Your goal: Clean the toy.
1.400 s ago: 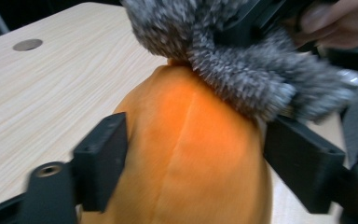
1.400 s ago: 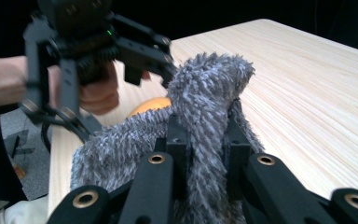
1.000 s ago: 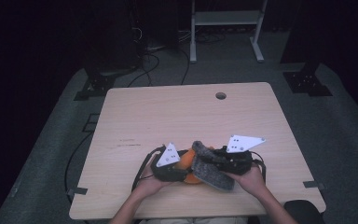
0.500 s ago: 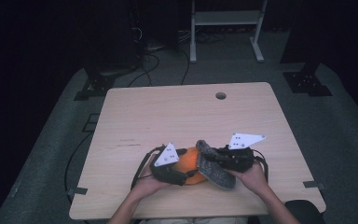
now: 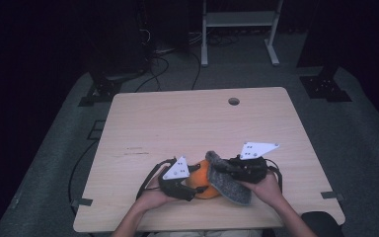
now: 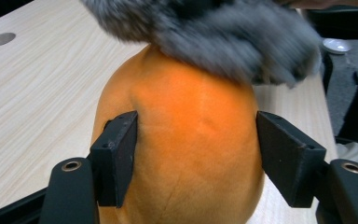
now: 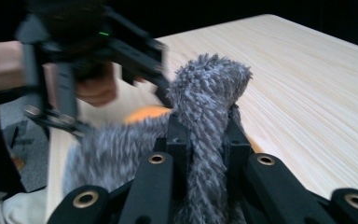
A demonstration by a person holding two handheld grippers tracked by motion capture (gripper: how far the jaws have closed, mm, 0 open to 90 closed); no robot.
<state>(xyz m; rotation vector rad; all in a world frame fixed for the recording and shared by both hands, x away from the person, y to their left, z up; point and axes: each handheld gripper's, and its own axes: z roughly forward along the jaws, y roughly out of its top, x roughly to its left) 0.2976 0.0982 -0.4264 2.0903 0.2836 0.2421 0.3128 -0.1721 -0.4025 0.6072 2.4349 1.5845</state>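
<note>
I have the round orange plush cushion [image 6: 182, 149] resting on the light wooden bench [image 5: 187, 128] near its front edge, at about six o'clock of the top, between my two hands. My left hand-held gripper [image 6: 196, 154] straddles it: one black pad touches the cushion's side, the other stands just clear, so the jaws are part spread around it, having just been closing in, and I judge this as steadying the cushion, not squeezing it. Draped over the top of the cushion, toward its three o'clock side in the high view, lies the shaggy grey fleece cover [image 5: 227, 180]. My right hand-held gripper [image 7: 205, 140] has its jaws pressed together on a fold of that fleece, which stands up between the pads. Holding the fabric by one edge while the other tool braces the cushion looks to me like working the cover over or off the cushion; which of the two I cannot tell. I see no box, bin or tray on the bench, and whether the cover forms a pouch with anything inside is hidden by its pile.
</note>
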